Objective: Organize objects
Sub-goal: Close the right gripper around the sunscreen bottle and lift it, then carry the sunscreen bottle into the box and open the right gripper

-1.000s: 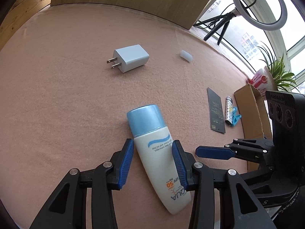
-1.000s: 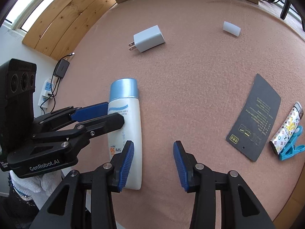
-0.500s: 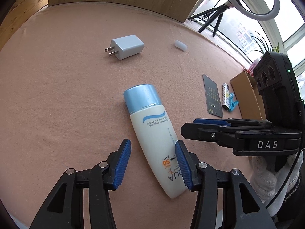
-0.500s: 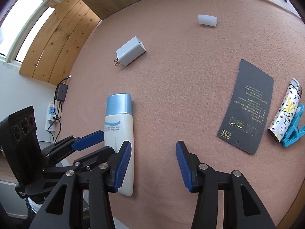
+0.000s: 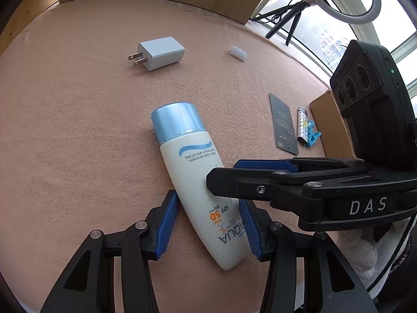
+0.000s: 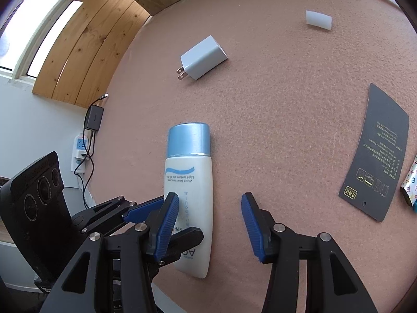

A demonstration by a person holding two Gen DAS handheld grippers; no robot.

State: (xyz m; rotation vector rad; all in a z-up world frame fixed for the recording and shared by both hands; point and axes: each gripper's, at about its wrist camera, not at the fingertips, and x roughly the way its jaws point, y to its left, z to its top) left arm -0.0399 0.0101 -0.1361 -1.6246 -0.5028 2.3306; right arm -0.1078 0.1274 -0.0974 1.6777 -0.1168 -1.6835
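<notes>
We see a white plastic sunscreen bottle with a metallic light-blue cap [image 5: 192,182] lying flat on the pink felt-covered tabletop [image 5: 65,143], its cap toward twelve o'clock and its base near the front edge. Our left claw [image 5: 208,227] straddles the lower part of the bottle; its blue ribbed pads [image 5: 166,227] stand apart with a gap on the left side, so the bottle lies between them without being pressed. Our right claw [image 6: 209,227] hangs over the tabletop with its pads parted; its left pad sits over the bottle's left edge and the right pad over bare felt at the bottle's three o'clock, gripping nothing. In the left wrist view the right claw's black body, lettered "DAS", reaches in from three o'clock and crosses over the bottle's middle.

At the bottle's twelve o'clock, well apart, a pale blue-grey block wall charger with two metal prongs [image 5: 159,53] lies on its side. Farther toward one o'clock rests a small translucent white cylinder [image 5: 238,52]. At three o'clock lies a dark grey card with gold print [image 6: 375,154], and just beside it a patterned white tube-shaped lighter [image 5: 302,125] touching a turquoise plastic clip [image 5: 312,138]. A brown cardboard box [image 5: 331,125] stands beyond them.
</notes>
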